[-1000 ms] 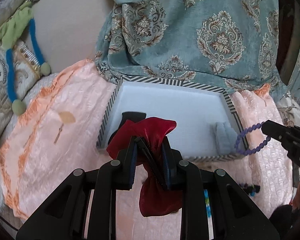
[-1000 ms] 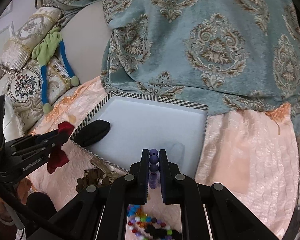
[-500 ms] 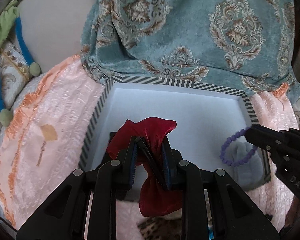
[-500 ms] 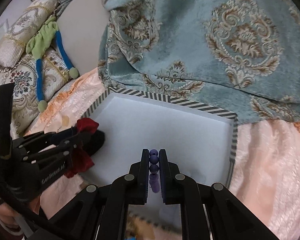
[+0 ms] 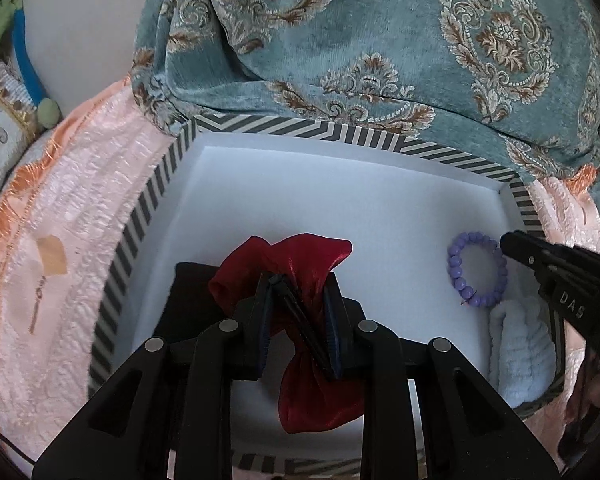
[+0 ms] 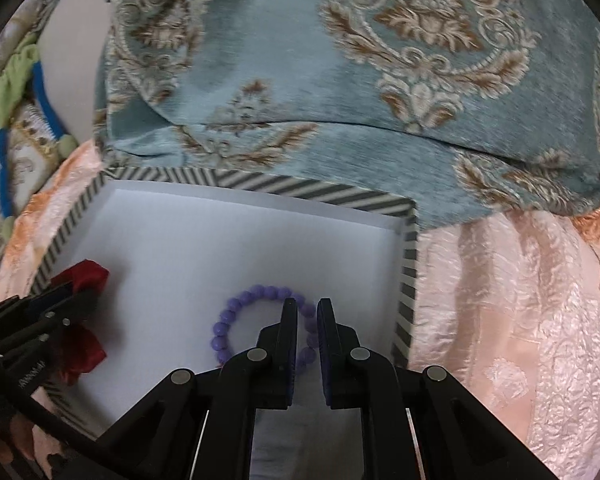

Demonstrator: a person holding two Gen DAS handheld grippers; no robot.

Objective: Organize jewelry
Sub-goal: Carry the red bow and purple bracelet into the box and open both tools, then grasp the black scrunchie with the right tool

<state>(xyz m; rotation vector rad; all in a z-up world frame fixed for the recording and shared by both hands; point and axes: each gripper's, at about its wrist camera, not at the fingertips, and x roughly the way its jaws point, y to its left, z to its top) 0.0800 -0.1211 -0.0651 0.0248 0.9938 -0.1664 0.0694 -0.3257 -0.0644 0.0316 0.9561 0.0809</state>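
Your left claw (image 5: 296,280) squeezes a red pouch (image 5: 300,264) tight and holds it over the near left part of the box (image 5: 340,132). A black pouch (image 5: 192,300) lies in the box just under it. Your right claw (image 6: 307,308) has its fingers a little apart, with nothing pinched. The purple bracelet (image 6: 260,320) lies flat on the white floor of the box, right at those fingers. A pale blue cloth (image 5: 520,352) sits in the near right corner. The box rests on a pink blanket (image 6: 520,300).
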